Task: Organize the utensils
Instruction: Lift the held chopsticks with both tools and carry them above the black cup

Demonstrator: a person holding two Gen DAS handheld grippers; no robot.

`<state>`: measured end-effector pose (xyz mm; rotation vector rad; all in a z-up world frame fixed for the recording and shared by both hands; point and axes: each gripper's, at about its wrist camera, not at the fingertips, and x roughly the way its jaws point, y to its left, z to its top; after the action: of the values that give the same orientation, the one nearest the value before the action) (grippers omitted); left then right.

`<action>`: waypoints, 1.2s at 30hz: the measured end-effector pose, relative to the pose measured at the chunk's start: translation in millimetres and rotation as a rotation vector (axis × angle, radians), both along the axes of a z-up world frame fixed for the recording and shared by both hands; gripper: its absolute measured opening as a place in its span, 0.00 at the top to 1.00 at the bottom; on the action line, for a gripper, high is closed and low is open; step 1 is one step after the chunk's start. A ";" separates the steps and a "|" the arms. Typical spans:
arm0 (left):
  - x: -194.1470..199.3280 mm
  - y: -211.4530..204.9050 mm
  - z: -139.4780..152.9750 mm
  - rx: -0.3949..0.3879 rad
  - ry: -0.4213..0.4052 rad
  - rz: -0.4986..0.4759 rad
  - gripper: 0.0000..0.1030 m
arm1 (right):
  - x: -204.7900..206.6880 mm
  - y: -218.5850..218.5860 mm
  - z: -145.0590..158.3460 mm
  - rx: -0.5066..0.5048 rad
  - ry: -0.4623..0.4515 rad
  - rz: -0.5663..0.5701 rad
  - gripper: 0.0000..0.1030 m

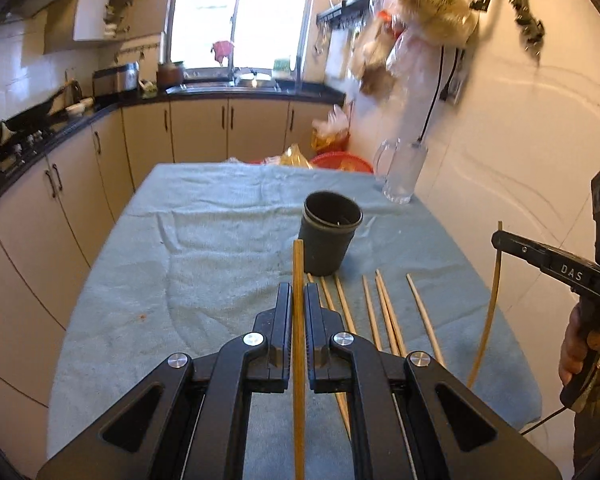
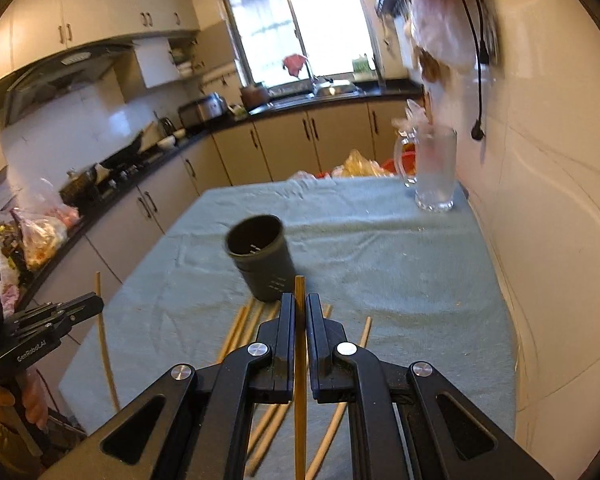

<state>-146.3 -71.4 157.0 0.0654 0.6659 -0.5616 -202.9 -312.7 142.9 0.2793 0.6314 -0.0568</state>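
Note:
My left gripper (image 1: 298, 288) is shut on a wooden chopstick (image 1: 298, 258) that runs straight along its fingers, lifted above the cloth. The chopstick's tip points at a black cup (image 1: 330, 236) standing upright just ahead. Several loose chopsticks (image 1: 384, 312) lie on the cloth in front of the cup. My right gripper (image 2: 299, 300) is also shut on a chopstick (image 2: 300, 400), raised, with the black cup (image 2: 260, 256) ahead and slightly left. Each gripper shows in the other view: the right gripper (image 1: 500, 240) with its chopstick (image 1: 492, 300), and the left gripper (image 2: 96, 304) with its own.
A blue-green towel covers the table (image 1: 220, 240). A tall glass mug (image 1: 402, 172) stands at the far right corner by the white wall, under hanging bags. A red basket (image 1: 342, 160) and bags sit beyond the far edge. Kitchen counters run along the left.

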 end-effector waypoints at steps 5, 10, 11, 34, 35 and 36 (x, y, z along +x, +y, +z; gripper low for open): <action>-32.7 17.6 11.7 -0.024 -0.055 0.022 0.95 | -30.8 15.8 18.0 -0.021 -0.066 0.017 0.94; -58.9 34.1 24.8 -0.058 -0.091 0.030 0.95 | -60.6 34.1 36.9 -0.072 -0.131 0.039 0.94; -62.4 37.5 27.8 -0.068 -0.096 0.031 0.95 | -65.5 37.2 40.1 -0.080 -0.143 0.044 0.94; 45.2 -31.1 134.6 -0.251 -0.192 0.026 0.95 | 16.0 5.4 106.6 0.029 -0.348 0.009 0.94; 54.3 -35.4 138.1 -0.265 -0.189 0.027 0.95 | 23.8 1.8 110.9 0.041 -0.370 0.000 0.94; 65.5 -41.6 140.7 -0.280 -0.189 0.035 0.95 | 33.3 -2.1 115.9 0.053 -0.393 -0.006 0.94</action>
<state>-80.8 -113.0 297.7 -0.1533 0.3992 -0.6021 -169.6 -314.8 258.8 0.3326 0.2418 0.0093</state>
